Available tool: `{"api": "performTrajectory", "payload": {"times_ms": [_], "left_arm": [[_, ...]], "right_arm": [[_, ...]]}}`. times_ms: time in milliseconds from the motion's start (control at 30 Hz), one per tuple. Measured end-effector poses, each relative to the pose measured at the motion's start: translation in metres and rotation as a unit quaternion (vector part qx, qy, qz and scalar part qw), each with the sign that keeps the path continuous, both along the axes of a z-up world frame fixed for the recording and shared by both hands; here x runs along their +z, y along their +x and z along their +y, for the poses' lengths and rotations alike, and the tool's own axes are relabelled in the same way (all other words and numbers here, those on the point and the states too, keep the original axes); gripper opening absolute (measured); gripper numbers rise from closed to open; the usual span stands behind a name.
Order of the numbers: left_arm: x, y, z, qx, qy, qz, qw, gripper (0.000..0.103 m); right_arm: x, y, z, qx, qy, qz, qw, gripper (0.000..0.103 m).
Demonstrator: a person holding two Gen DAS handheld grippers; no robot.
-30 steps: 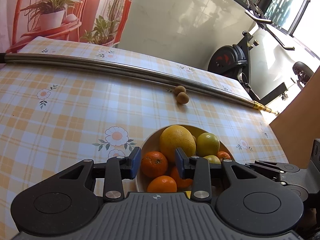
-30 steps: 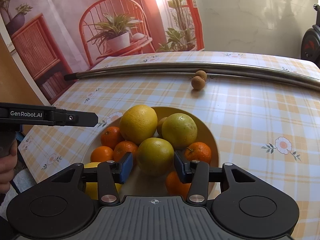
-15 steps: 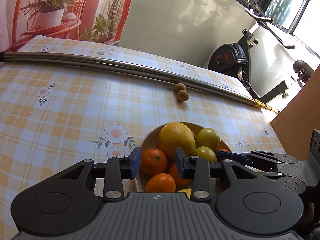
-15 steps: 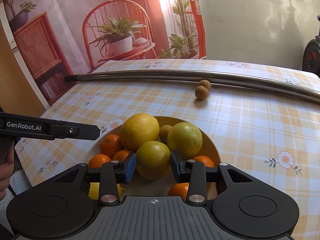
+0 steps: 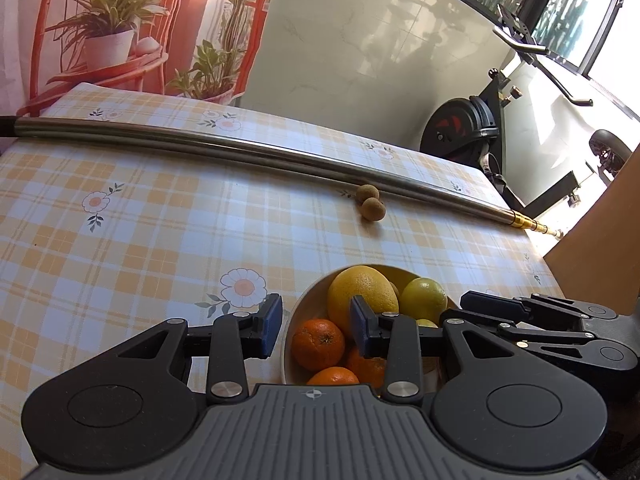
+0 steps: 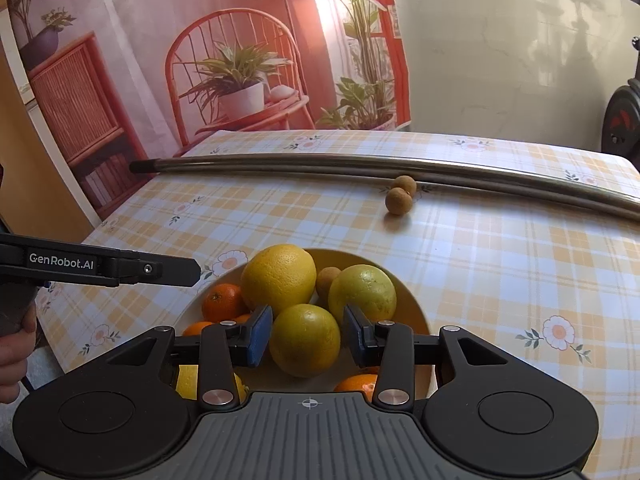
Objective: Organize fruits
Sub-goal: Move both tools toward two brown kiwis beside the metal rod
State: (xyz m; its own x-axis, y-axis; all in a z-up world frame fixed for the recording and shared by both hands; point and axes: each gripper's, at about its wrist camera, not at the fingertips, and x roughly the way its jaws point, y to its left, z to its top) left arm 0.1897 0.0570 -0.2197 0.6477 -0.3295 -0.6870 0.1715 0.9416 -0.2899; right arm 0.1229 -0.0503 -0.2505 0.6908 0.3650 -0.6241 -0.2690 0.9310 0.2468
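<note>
White print "GenRobot.AI" reads along the side of the L gripper [image 6: 62, 262], held by a hand [image 6: 14, 344] at the table's left edge.

R gripper [image 6: 306, 332]: jaws apart and just been opening. A yellow-green citrus [image 6: 306, 340] sits btwn the blue pads, w/ a thin gap on each side, not clamped. The citrus rests in a cream bowl [image 6: 352, 257] near the table's front edge.

L gripper, own view [image 5: 316, 320]: jaws apart, gripping nothing, above the bowl's left rim. A tangerine [image 5: 318, 344] shows through the gap.

Also in the bowl: a large yellow citrus [image 6: 278, 278], a second yellow-green one, more tangerines and a small brown fruit at the back.

Bare cloth lies open right of the bowl and beyond it. Farther out, two small brown fruits [image 6: 400, 196] touch each other, just beside a long metal pole [image 6: 360, 162] lying across the table.

Surface: a checked yellow-and-white tablecloth [image 6: 500, 280] w/ daisy prints. Behind the far edge hangs a printed backdrop [image 6: 240, 60] of a red chair, potted plants and a lamp. Next to it are a pale wall and an exercise bike [image 5: 464, 128].
</note>
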Motion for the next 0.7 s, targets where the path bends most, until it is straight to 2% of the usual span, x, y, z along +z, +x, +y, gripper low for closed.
{"api": "performTrajectory", "payload": {"times_ms": [267,433,700], "left_arm": [[0.034,0.018,0.025,0.036,0.004,-0.047,0.9983,0.039],[0.048,0.027,0.037,0.068,-0.001,-0.065,0.9955,0.039],[0.056,0.044,0.029,0.069,0.026,-0.083,0.9938,0.039]], "right_arm": [[0.025,0.017,-0.04,-0.054,0.009,-0.039,0.998,0.038],[0.03,0.031,-0.061,-0.093,0.016,-0.049,0.994,0.038],[0.024,0.052,-0.058,-0.089,-0.008,-0.057,0.994,0.038]]}}
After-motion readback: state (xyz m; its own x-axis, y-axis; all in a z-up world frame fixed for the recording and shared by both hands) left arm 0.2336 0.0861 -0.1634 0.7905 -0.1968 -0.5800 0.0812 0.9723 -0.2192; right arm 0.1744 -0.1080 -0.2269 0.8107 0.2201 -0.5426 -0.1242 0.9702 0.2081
